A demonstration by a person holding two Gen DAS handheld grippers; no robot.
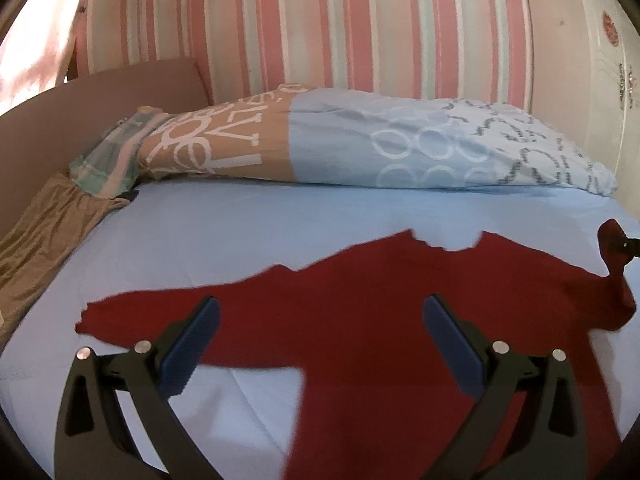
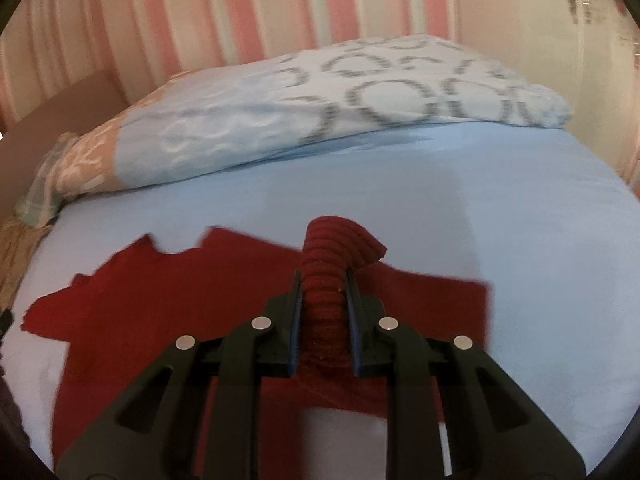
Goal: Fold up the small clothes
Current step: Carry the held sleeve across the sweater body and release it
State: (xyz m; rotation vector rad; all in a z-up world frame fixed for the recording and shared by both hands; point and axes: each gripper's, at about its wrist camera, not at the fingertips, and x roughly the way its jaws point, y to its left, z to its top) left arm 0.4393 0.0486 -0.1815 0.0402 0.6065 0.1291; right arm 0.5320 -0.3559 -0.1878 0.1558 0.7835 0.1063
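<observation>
A dark red knitted sweater lies spread on the light blue bed sheet, one sleeve stretched out to the left. My left gripper hovers over the sweater's chest, open, nothing between its blue pads. In the right wrist view my right gripper is shut on the ribbed cuff of the other sleeve, lifted off the sweater's body. That held cuff and the right gripper also show at the right edge of the left wrist view.
A patterned light blue and tan duvet is bunched along the far side of the bed against a pink striped wall. A brown cloth and a brown headboard stand at the left. A white panel stands at the right.
</observation>
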